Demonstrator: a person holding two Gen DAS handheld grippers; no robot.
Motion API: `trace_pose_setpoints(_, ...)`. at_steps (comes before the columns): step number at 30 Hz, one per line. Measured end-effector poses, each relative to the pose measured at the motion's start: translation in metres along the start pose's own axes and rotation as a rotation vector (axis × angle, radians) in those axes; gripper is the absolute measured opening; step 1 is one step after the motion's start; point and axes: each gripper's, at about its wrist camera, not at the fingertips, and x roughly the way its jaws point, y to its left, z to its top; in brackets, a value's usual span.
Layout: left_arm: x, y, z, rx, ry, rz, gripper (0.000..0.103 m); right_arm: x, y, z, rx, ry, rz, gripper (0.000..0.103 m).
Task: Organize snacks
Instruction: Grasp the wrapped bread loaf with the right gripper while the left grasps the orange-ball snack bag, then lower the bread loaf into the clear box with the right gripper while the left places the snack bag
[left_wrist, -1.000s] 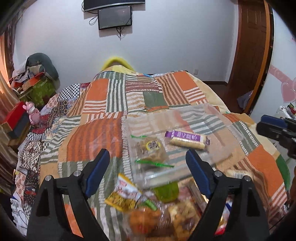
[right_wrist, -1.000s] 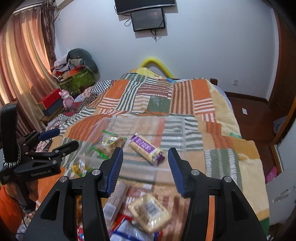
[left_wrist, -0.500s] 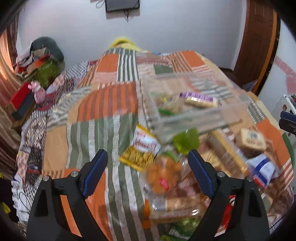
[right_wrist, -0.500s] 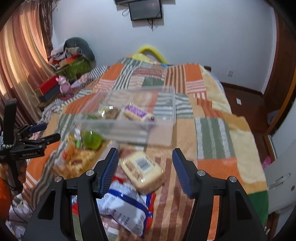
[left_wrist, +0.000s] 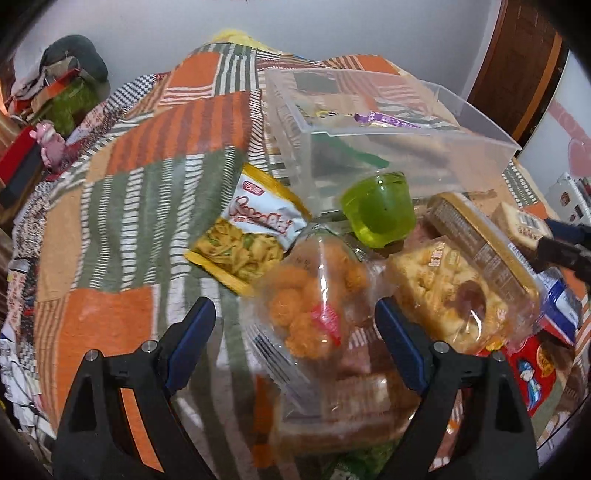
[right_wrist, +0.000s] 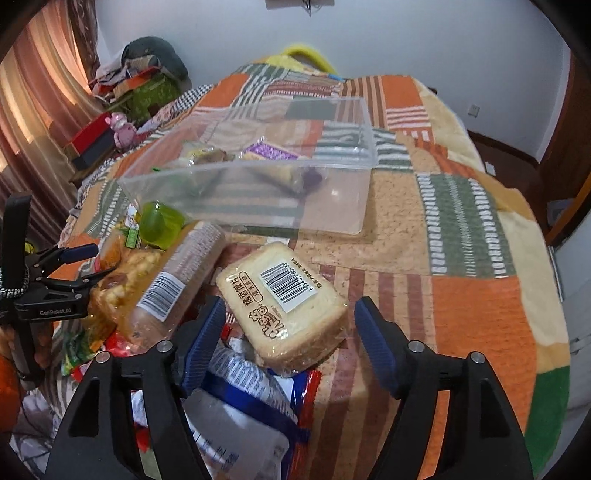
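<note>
Clear bin (right_wrist: 255, 192) blurs the snacks (right_wrist: 266, 151) inside

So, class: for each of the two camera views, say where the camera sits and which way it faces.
Left wrist: on the left gripper, facing down over the bag of orange puffs; its own open fingers show.
Right wrist: on the right gripper, facing the wrapped bread slice; its open fingers show, with the left gripper at the left edge.
Shared: clear plastic bin, green jelly cup, patchwork blanket.
</note>
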Motion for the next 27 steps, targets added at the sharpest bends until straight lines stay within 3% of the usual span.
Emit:
trace_pose_setpoints(7,0.01,0.003,0.001,-0.025,0.032,-0.063,0.089,0.019,0.001,0.001,-0.008,0.042,0.019,0.075)
trace_pose_setpoints(9,0.017,-0.001,-0.002,-0.019,0.055,-0.049,0.089,0.021,0.003,0.001,-0.013,0.047,0.028,0.075)
trace_pose_setpoints(13,0.018,-0.007,-0.005,0.001,0.033,-0.025,0.088,0.02,0.003,-0.001,-0.017,0.039,0.038,0.066)
trace_pose_setpoints(16,0.017,-0.007,-0.005,-0.008,0.026,-0.036,0.077,0.019,0.002,-0.003,-0.017,0.04,0.067,0.055)
trace_pose_setpoints(21,0.015,-0.013,-0.004,0.019,0.011,-0.01,0.06,0.014,0.003,-0.004,-0.019,0.015,0.056,0.054)
trace_pose_setpoints(27,0.003,-0.007,-0.007,0.005,0.0,-0.006,0.049,0.001,0.002,-0.002,-0.002,-0.023,0.051,0.053)
